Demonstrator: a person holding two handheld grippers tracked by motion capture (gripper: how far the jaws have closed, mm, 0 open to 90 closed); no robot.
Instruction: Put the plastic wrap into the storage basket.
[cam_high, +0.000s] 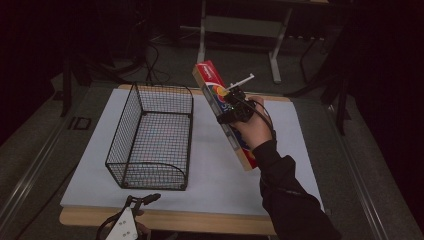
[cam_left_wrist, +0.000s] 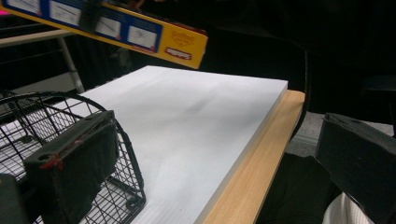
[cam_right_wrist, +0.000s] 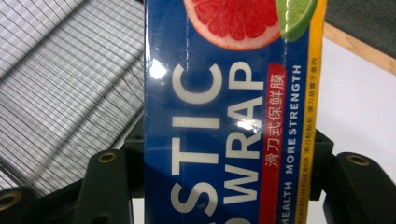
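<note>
1. I'm holding the right gripper (cam_high: 234, 107) up over the R half of the table (cam_high: 165, 220), jaws clamped on a long plastic wrap box (cam_high: 223, 112).
2. The box is hanging in the air, tilted: red far end raised toward the back of the table, near end dropping toward my right hand (cam_high: 255, 131) and dark sleeve (cam_high: 290, 200). It's not touching the white board (cam_high: 210, 175).
3. In the right gripper view the box (cam_right_wrist: 229, 116) is sitting between the two black jaws, blue face to the camera w/ white lettering, a cut grapefruit and lime pic at the top, yellow edge on one side.
4. A black wire basket (cam_high: 150, 137) is standing upright on the L part of the white board, just beside the box but apart from it. Nothing seems to be lying inside, tho the mesh and dim light are making that hard to confirm.
5. My left gripper (cam_high: 131, 212) is sitting low at the near edge of the table, in front of the basket's rounded near end. In the left gripper view its jaws are standing wide apart, w/ nothing between them; the basket (cam_left_wrist: 70, 140) is right behind one jaw, and the box (cam_left_wrist: 116, 28) is showing at the top.
6. The board (cam_left_wrist: 187, 121) is lying flat on the wooden tabletop, w/ a strip of bare wood (cam_left_wrist: 252, 172) showing along its edge.
</note>
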